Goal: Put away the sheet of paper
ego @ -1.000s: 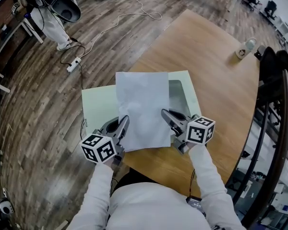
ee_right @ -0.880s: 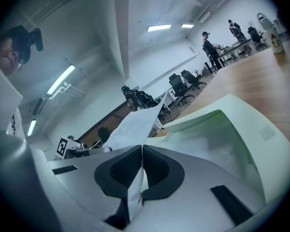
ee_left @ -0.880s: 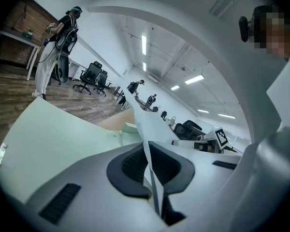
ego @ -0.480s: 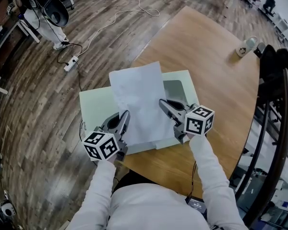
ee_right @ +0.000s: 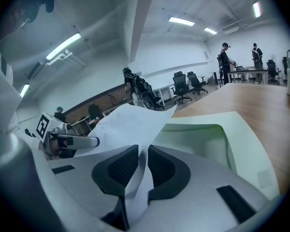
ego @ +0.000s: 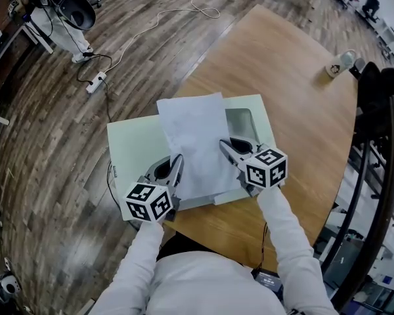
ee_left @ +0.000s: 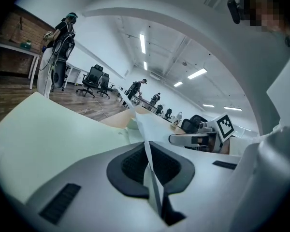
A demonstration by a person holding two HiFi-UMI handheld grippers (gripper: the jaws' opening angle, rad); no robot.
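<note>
While we keep the left tongs (ego: pixel 176 165) clenched on the near left edge of the sheet of paper (ego: pixel 194 136), the right tongs (ego: pixel 226 148) are opening at its near right edge. In the left gripper view we see the two dark pads pressed together with the thin white sheet pinched edge-on between them. In the right gripper view the pads stand a little apart, and the paper runs loosely through the gap between them, curling upward beyond the tips. The sheet lies lengthwise away from us over the middle of an open pale green folder (ego: pixel 134 146), covering the fold and part of each half; its far edge lifts slightly off the folder. The folder rests on the near end of a wooden tabletop (ego: pixel 282 64), with its left half reaching out past the tabletop's edge over the plank floor (ego: pixel 46 130). A shallow recess (ego: pixel 243 120) shows in the folder's right half, just beside the right edge of the paper and beyond the right tongs. Far off, at the opposite corner of the tabletop, stands a small pale container (ego: pixel 339 62), well apart from the folder. On the floor to the left lies a white power strip (ego: pixel 95 83) with cables trailing from it.
</note>
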